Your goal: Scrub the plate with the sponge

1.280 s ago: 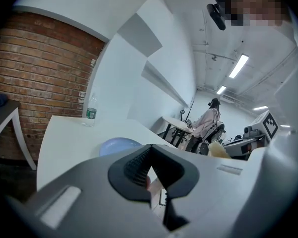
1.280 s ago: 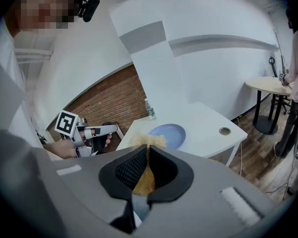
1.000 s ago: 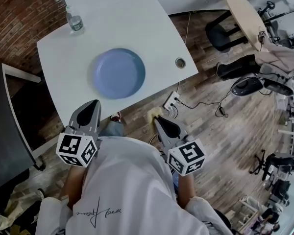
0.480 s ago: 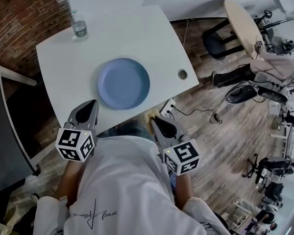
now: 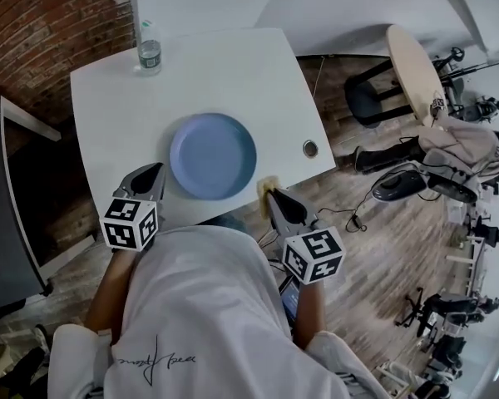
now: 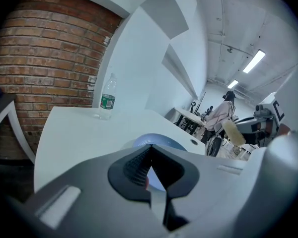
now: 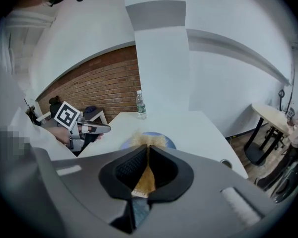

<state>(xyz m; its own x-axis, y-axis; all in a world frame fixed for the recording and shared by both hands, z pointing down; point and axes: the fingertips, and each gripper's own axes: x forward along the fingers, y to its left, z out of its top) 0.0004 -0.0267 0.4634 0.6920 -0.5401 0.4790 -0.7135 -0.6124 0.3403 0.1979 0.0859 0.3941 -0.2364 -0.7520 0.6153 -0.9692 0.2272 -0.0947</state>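
A round blue plate [image 5: 213, 155] lies on the white table [image 5: 233, 65], near its front edge. My left gripper [image 5: 152, 171] hovers by the plate's left rim, jaws shut with nothing between them; in the left gripper view its tips [image 6: 150, 146] meet in front of the plate [image 6: 175, 146]. My right gripper [image 5: 272, 193] is shut on a yellow sponge [image 5: 266, 187] at the table's front edge, just right of the plate. In the right gripper view the sponge [image 7: 148, 140] sticks out past the jaws, over the plate [image 7: 169, 141].
A water bottle [image 5: 150, 56] stands at the table's far left corner. A cable hole [image 5: 309, 148] sits near the right edge. A dark cabinet [image 5: 17, 206] is at left; a round wooden table [image 5: 416, 56], chairs and a person [image 5: 470, 148] are at right.
Both grippers have moved forward toward the table. The sponge went from over the floor to the table's front edge beside the plate, and the left gripper came up beside the plate's left rim.
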